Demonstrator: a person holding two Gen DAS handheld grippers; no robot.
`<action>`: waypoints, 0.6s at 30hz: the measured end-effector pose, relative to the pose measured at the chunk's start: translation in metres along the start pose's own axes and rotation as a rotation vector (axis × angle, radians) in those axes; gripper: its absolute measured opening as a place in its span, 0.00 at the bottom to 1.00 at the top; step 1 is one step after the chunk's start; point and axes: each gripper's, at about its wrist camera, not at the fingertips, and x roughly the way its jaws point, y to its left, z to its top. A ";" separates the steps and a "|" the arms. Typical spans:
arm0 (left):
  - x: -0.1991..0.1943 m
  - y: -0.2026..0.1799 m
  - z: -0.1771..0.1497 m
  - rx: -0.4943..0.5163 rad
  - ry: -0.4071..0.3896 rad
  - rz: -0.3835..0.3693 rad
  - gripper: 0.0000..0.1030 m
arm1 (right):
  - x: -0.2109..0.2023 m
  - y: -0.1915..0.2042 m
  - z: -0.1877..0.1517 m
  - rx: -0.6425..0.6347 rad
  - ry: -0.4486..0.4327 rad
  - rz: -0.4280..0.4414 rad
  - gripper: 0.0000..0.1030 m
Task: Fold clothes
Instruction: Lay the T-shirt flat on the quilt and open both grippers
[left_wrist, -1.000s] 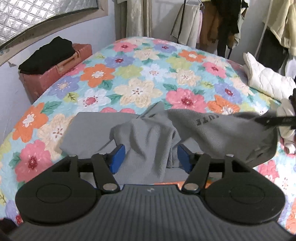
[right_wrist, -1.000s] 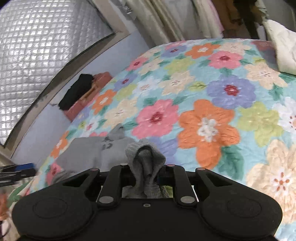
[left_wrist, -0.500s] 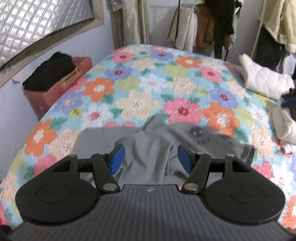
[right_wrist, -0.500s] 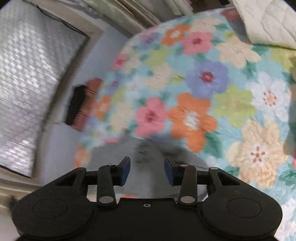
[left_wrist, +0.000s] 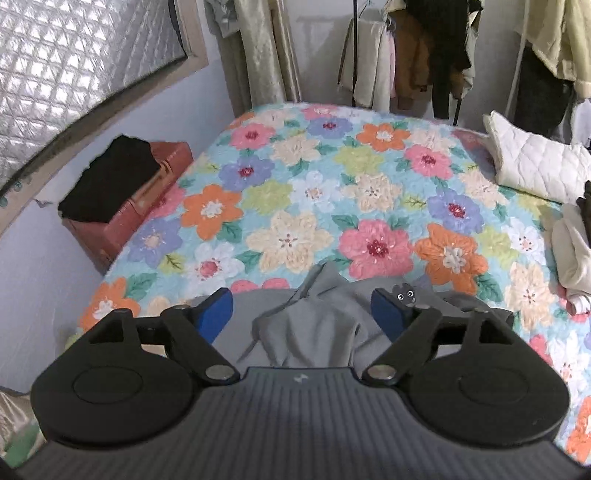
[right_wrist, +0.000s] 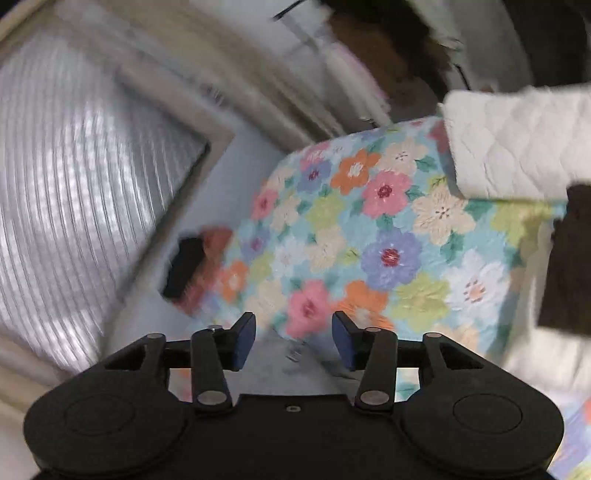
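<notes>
Below the spread blue-padded fingers (left_wrist: 216, 315) of the left gripper (left_wrist: 303, 312) one crumpled grey knitted garment (left_wrist: 317, 325) lies on the near part of the bed with the flowered quilt (left_wrist: 295, 206), not touched by either pad. These jaws have just been opening, with nothing pinched between them. A small dark cartoon patch (left_wrist: 406, 295) on the cloth shows just beyond the right-hand pad. Ahead of the fingers the quilt runs bare to its far edge, a wide stretch of open room. Off the left fingertip side the bed edge drops to a pale wall, where one reddish-brown case (left_wrist: 147, 199) stands with one folded black cloth (left_wrist: 110, 177) on top. Off the right fingertip side lie one white quilted pillow (left_wrist: 535, 166) and a cream heap of clothes (left_wrist: 572, 251) at the bed's edge. Beyond the far edge, garments hang on a rail (left_wrist: 406, 66).

The right gripper (right_wrist: 293, 341) also has its two fingers (right_wrist: 245, 341) apart, having just been opening, and they pinch nothing; a blurred bit of the grey garment (right_wrist: 295, 362) shows low between them. Its view is smeared, with the flowered quilt (right_wrist: 369, 251) ahead and the white pillow (right_wrist: 517, 147) up to the right of the fingers.
</notes>
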 end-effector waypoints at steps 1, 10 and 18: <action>0.014 -0.005 -0.001 -0.002 0.013 0.000 0.79 | 0.012 -0.001 -0.011 -0.039 0.005 -0.001 0.51; 0.094 -0.001 -0.042 -0.058 0.054 -0.031 0.79 | 0.192 -0.033 -0.099 -0.139 0.069 0.049 0.51; 0.198 0.039 -0.097 -0.239 0.111 -0.065 0.79 | 0.292 -0.077 -0.147 -0.058 0.036 -0.045 0.51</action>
